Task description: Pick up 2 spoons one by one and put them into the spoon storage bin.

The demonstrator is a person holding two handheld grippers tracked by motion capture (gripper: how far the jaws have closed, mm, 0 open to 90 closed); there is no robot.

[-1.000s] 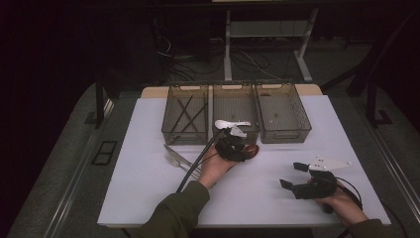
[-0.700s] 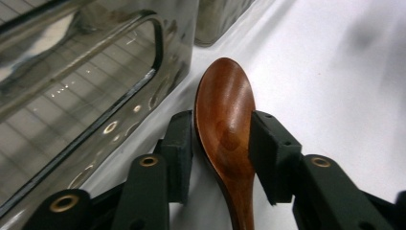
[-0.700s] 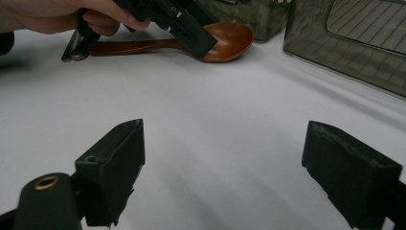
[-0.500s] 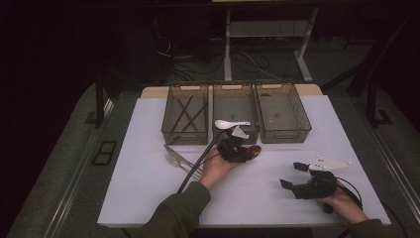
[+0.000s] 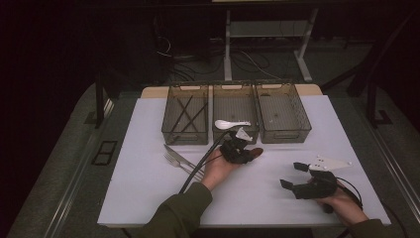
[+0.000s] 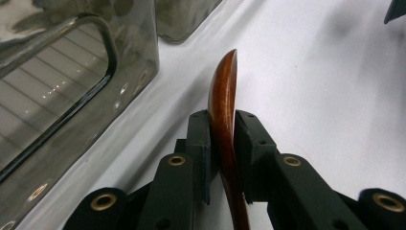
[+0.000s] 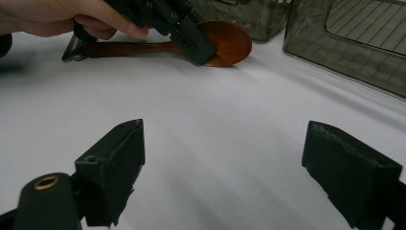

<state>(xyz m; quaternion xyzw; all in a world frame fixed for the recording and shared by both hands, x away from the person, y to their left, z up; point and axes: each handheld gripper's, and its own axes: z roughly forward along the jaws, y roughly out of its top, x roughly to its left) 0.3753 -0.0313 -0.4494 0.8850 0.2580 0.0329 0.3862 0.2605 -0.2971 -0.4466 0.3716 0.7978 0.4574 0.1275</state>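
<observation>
Wooden spoon (image 6: 223, 110), one, three bins (image 5: 283, 113), one fork (image 5: 174, 160)

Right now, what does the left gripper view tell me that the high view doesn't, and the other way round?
Left gripper view: the left hand-held gripper clamps the wooden spoon on edge between its black pads; its jaws have just been closing. High view: a white spoon at the middle bin's front, metal cutlery on the table, and the right hand-held gripper standing open. Both: the wooden spoon beside the bins.
</observation>
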